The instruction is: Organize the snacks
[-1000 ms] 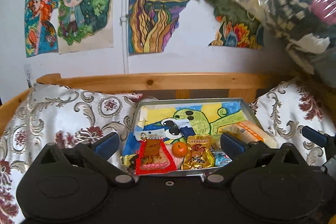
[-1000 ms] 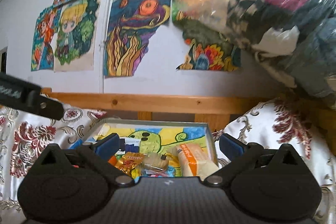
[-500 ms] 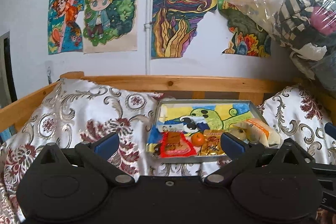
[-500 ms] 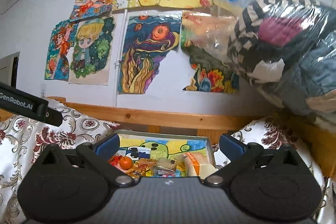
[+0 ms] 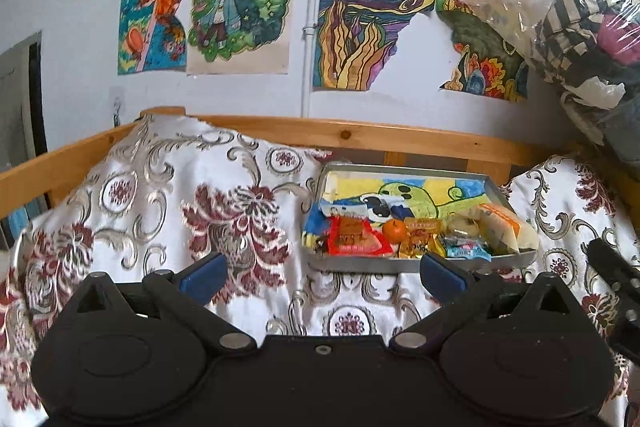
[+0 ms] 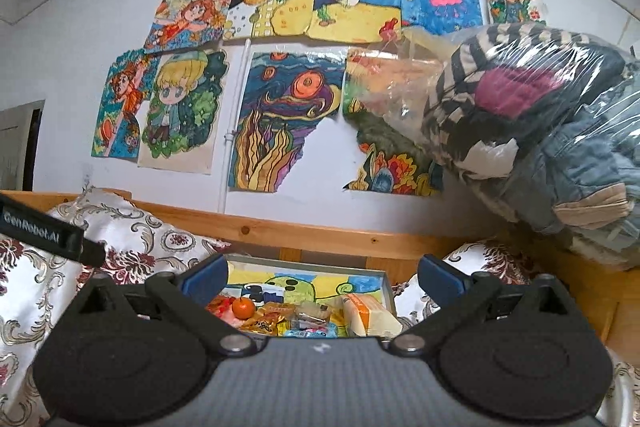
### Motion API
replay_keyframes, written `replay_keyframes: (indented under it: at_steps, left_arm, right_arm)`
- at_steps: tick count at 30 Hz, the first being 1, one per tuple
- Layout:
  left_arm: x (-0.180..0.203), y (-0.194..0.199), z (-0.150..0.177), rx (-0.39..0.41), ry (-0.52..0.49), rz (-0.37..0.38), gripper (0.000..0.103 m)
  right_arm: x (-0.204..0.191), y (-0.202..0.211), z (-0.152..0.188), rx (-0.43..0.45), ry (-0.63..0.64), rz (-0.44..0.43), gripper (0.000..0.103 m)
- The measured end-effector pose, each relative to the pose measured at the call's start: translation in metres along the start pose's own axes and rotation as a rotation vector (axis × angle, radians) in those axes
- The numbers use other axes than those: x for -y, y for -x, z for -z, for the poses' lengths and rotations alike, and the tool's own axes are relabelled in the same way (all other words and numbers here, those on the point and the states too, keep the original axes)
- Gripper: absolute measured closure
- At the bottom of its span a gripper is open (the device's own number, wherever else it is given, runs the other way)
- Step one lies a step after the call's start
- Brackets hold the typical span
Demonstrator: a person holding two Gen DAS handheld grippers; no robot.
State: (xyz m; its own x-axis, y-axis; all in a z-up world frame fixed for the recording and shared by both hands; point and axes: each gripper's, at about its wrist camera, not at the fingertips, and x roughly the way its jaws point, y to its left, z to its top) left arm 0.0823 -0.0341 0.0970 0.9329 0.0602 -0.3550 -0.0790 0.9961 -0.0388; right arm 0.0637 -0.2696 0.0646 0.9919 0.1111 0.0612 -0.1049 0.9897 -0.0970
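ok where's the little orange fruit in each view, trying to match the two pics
Left wrist view: the small orange fruit sits right of centre, near the front edge of the metal tray, between a red packet and a gold packet.
Right wrist view: the fruit is low and left of centre, just inside the right gripper's left finger.
Shared landmark: the wooden rail behind the tray.

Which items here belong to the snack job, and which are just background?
Job:
grey metal tray
small orange tangerine
red snack packet
gold foil packet

Background:
floral satin cover
wall drawings
clear bag of clothes
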Motion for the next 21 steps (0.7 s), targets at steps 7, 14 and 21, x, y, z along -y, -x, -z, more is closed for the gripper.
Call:
replay_keyframes:
  at_steps: [7, 14, 21]
  left_arm:
    - [-0.005, 0.024, 0.013, 0.052, 0.024, 0.007, 0.001]
    - [-0.005, 0.055, 0.029, 0.135, 0.004, 0.032, 0.001]
    - [-0.012, 0.072, 0.043, 0.145, 0.028, 0.071, 0.001]
  right_arm:
    - [0.005, 0.031, 0.000, -0.007, -0.028, 0.011, 0.000]
    - [0.003, 0.061, 0.001, -0.004, -0.054, 0.005, 0.000]
    - [0.000, 0.081, 0.004, -0.050, -0.097, -0.007, 0.000]
